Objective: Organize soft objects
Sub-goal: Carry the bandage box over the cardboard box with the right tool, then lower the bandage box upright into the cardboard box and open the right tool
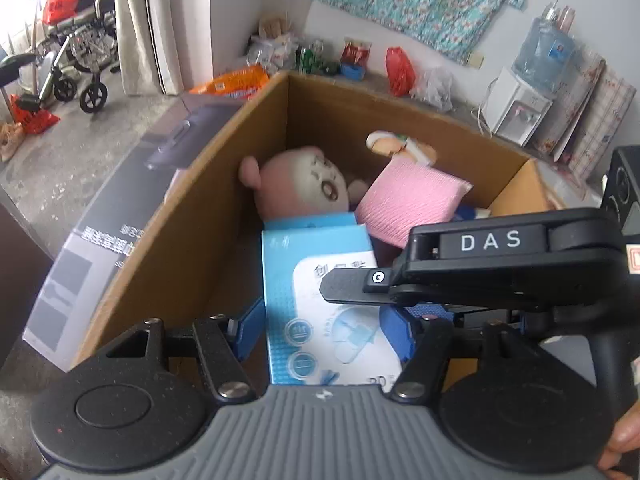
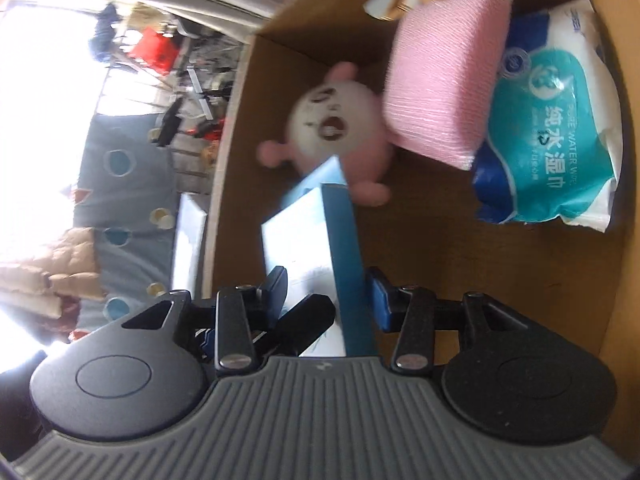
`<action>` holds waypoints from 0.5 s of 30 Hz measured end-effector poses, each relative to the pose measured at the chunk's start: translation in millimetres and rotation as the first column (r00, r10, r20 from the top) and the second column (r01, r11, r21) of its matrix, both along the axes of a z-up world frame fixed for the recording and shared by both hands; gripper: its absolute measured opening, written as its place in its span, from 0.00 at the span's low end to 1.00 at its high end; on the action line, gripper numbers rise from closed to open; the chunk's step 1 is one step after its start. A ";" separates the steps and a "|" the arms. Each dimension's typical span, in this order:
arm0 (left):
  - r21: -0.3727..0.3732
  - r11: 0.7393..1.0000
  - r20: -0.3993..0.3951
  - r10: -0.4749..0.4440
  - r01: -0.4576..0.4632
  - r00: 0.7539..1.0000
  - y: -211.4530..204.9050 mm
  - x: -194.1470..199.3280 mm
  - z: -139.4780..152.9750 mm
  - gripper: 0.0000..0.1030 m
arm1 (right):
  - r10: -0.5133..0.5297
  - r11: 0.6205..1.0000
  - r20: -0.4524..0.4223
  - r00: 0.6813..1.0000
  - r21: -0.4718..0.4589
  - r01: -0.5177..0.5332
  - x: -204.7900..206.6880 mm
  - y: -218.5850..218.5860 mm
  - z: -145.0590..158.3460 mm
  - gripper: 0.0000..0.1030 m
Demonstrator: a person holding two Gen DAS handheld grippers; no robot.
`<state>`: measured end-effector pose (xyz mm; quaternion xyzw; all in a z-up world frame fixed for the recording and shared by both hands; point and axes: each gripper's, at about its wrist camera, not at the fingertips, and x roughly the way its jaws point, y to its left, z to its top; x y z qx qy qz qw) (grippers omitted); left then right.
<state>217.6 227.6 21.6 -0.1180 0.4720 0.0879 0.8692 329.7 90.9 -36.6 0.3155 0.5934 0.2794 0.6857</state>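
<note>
A blue and white box (image 1: 320, 280) is held over the open cardboard box (image 1: 224, 184). My left gripper (image 1: 324, 328) is shut on its sides. My right gripper (image 2: 328, 292) is shut on the same blue box (image 2: 320, 248) across its thickness; its black body crosses the left wrist view (image 1: 480, 268). Inside the cardboard box (image 2: 460, 240) lie a pink plush toy with a white face (image 1: 304, 184) (image 2: 336, 128), a pink sponge pad (image 1: 408, 200) (image 2: 444, 76), a wet wipes pack (image 2: 552, 128) and a small beige toy (image 1: 400, 146).
A wheelchair (image 1: 76, 52) stands on the concrete floor at the far left. Bags and bottles (image 1: 320, 60) line the wall behind the box. A water dispenser (image 1: 520, 108) stands at the right. A grey printed flap (image 1: 120, 216) hangs off the box's left side.
</note>
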 end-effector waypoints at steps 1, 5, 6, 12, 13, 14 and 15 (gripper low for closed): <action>-0.001 1.000 -0.006 -0.008 0.008 1.000 1.0 -0.8 -4.9 0.62 | -0.007 1.000 -0.011 1.000 -0.011 0.007 1.2 2.6 -4.8 0.43; -0.004 1.000 -0.010 -0.011 0.011 1.000 5.9 -6.2 -12.5 0.62 | -0.008 0.999 -0.006 1.000 -0.045 0.008 0.1 5.1 -9.4 0.46; -0.009 1.000 -0.005 -0.011 0.010 1.000 8.5 -9.0 -11.7 0.62 | -0.006 0.999 0.001 1.000 -0.049 0.006 0.8 1.9 -7.6 0.46; -0.025 1.000 0.088 0.012 -0.010 0.996 25.4 -45.6 13.7 0.64 | 0.025 0.998 0.099 0.995 -0.067 -0.018 -5.0 -16.1 23.4 0.46; -0.029 0.999 0.107 0.020 -0.017 0.994 29.9 -54.3 19.8 0.64 | 0.034 0.997 0.114 0.993 -0.071 -0.026 -4.1 -21.5 28.4 0.46; -0.035 0.999 0.129 0.030 -0.026 0.991 34.4 -63.7 25.8 0.66 | 0.046 0.996 0.130 0.990 -0.079 -0.036 -5.3 -24.3 34.2 0.46; -0.038 0.999 0.149 0.041 -0.035 0.988 38.4 -71.6 31.2 0.67 | 0.064 0.994 0.146 0.987 -0.094 -0.051 -9.0 -24.8 39.6 0.46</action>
